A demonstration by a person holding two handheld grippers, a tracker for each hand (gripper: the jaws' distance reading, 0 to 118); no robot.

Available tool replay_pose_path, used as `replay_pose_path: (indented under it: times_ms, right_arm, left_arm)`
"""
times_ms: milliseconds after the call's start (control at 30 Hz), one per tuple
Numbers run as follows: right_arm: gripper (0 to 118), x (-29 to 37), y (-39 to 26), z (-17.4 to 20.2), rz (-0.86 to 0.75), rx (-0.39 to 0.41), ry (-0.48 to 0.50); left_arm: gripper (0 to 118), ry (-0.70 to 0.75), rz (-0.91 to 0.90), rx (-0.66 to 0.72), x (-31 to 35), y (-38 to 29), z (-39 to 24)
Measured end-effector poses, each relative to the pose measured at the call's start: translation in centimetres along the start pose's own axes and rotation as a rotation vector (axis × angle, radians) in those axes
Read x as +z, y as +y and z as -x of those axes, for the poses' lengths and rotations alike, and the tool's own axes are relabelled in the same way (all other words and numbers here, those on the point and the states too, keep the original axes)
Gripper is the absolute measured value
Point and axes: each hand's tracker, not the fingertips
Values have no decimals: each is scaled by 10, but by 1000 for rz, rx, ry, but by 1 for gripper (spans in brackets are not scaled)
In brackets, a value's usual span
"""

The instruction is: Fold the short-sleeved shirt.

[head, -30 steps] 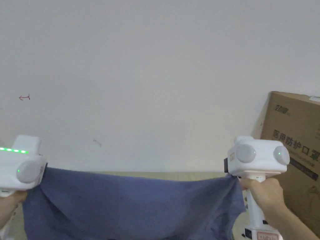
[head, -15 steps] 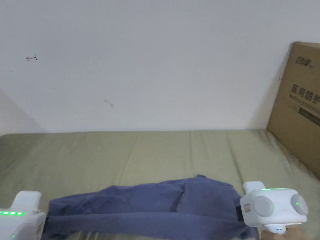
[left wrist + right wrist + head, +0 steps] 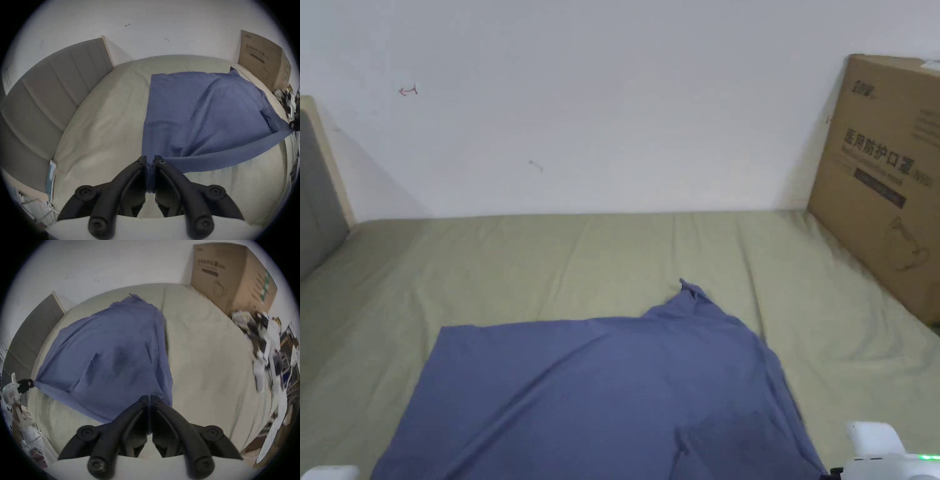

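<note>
A bed [image 3: 550, 262] with an olive-green sheet carries the blue short-sleeved shirt [image 3: 600, 387], spread mostly flat across its near half. A cardboard box [image 3: 881, 175] stands at the far right corner, a grey headboard [image 3: 48, 91] on the left. The left gripper [image 3: 150, 158] fingers pinch the shirt's near left corner; the right gripper [image 3: 149, 397] fingers clamp its near right corner.

At the head view's bottom edge we see the shirt [image 3: 600, 387] cut off. The cardboard box [image 3: 887, 175] runs off the right side, and the clutter [image 3: 263, 344] at the right gripper view's right is blurred.
</note>
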Motion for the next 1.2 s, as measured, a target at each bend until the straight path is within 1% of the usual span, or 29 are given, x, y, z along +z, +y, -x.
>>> replay_pose_path:
  times_ms: [100,200,233,367,400,433,467,500,533,567,633,733,800,833,867,900,933,967,1033,1100,1167,1200]
  right_arm:
    - [4,12,-50,-2,9,-1,9]
    - [3,16,-86,-11,42,-79,36]
    - [4,18,-95,-12,38,-94,41]
    - [4,21,-108,-12,16,-60,13]
    - [4,20,-106,-12,15,-55,15]
    - [16,19,-104,-12,7,-51,11]
    - [34,19,-103,-11,5,-51,7]
    - [53,19,-101,-9,8,-41,-18]
    - [67,21,-101,-8,-12,-32,-62]
    - [64,23,-99,-8,-27,-28,-67]
    - [63,33,-96,-8,-53,-40,-60]
    - [64,48,-93,-7,-96,-61,-5]
    - [64,57,-94,0,-122,-34,-2]
    - [63,62,-94,2,-147,-10,-3]
    - [60,65,-95,5,-158,-2,-4]
    - [49,68,-97,8,-164,6,3]
    - [20,69,-98,10,-166,6,6]
    - [2,69,-100,12,-166,-4,12]
    - [1,65,-103,14,-159,-6,46]
    - [1,59,-104,17,-139,3,33]
    - [1,56,-105,18,-128,4,35]
    - [1,56,-105,18,-123,3,39]
  left_arm:
    - [7,10,1,4,28,-30,6]
    - [7,2,11,17,45,-47,11]
    - [7,9,9,6,50,-54,10]
    - [9,4,3,-14,58,-69,8]
    - [14,3,8,-16,59,-72,6]
    - [33,-4,19,-19,58,-73,4]
    - [59,-7,27,-9,59,-73,4]
    - [82,-1,28,5,60,-75,4]
    - [92,-12,31,29,61,-75,5]
    - [92,-39,26,51,65,-76,7]
    - [92,-58,6,71,76,-75,8]
    - [92,-75,-17,61,92,-72,9]
    - [89,-111,-43,60,103,-72,9]
    - [77,-133,-52,64,109,-73,9]
    - [57,-149,-61,71,113,-74,8]
    - [28,-154,-67,75,116,-77,7]
    - [1,-151,-66,75,120,-80,4]
    - [1,-155,-65,73,121,-84,2]
    - [0,-188,-39,95,119,-91,3]
    - [0,-207,-38,143,112,-96,10]
    - [0,-196,-21,131,109,-103,12]
    - [3,-181,-25,123,107,-106,13]
